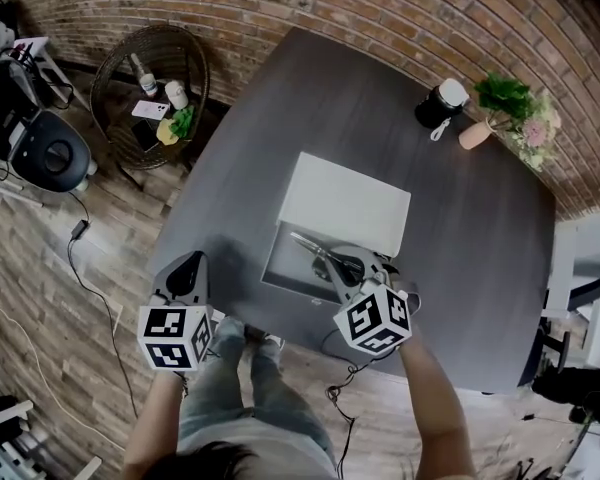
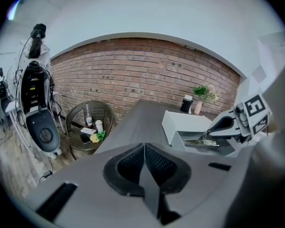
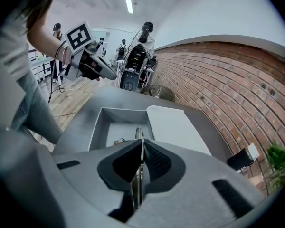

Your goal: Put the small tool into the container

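A grey box (image 1: 280, 268) stands open on the dark table (image 1: 480, 268), its pale lid (image 1: 345, 203) lying just behind it. My right gripper (image 1: 348, 266) hangs over the open box, shut on a thin metal tool (image 1: 320, 251) that sticks out past the fingertips toward the box floor. In the right gripper view the tool (image 3: 137, 137) shows as a narrow blade between the pads, above the box (image 3: 99, 127). My left gripper (image 1: 185, 273) is at the table's front left edge, shut with nothing in it (image 2: 145, 167).
A black jar with a white cap (image 1: 440, 103) and a potted plant (image 1: 505, 108) stand at the table's far right. A wicker stand (image 1: 150, 83) with bottles sits on the floor to the left. Beside it is a black machine (image 1: 40, 148).
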{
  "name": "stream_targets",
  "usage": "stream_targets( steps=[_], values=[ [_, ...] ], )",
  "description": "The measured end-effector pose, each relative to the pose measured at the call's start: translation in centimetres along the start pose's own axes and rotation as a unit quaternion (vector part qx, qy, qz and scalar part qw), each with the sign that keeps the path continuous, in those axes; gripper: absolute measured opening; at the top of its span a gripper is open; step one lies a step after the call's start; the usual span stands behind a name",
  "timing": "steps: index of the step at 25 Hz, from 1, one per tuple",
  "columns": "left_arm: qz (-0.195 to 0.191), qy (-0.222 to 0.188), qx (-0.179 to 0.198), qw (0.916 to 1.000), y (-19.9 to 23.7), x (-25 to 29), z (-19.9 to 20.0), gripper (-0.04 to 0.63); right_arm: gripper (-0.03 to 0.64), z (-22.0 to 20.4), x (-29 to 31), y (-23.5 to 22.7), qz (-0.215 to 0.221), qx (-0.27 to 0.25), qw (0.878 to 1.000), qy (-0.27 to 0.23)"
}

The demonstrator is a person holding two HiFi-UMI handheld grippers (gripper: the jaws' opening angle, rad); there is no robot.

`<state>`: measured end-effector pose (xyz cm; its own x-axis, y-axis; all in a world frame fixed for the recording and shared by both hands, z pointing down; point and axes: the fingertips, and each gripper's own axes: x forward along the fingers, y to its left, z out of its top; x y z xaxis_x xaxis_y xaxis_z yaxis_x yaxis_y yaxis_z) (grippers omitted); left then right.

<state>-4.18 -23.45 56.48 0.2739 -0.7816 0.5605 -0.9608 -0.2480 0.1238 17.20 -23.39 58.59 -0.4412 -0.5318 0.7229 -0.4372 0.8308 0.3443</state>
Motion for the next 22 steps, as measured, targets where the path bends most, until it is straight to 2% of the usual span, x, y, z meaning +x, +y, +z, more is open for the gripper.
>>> stream_targets(
  steps=[11,18,22],
  values=[
    [0.001,0.002,0.005,1.0,-0.11,0.27,0.11,0.008,0.01,-0.74,0.6,-0.19,-0.009,-0.018,1.0,0.0],
    [0.0,0.002,0.007,1.0,-0.17,0.33,0.13,0.008,0.012,-0.91,0.82,0.16,0.002,-0.006,1.0,0.004],
    [-0.003,0.003,0.007,1.0,-0.29,0.49,-0.02,0.008,0.017,-1.03,0.95,0.48,0.026,0.007,1.0,0.012]
  ],
)
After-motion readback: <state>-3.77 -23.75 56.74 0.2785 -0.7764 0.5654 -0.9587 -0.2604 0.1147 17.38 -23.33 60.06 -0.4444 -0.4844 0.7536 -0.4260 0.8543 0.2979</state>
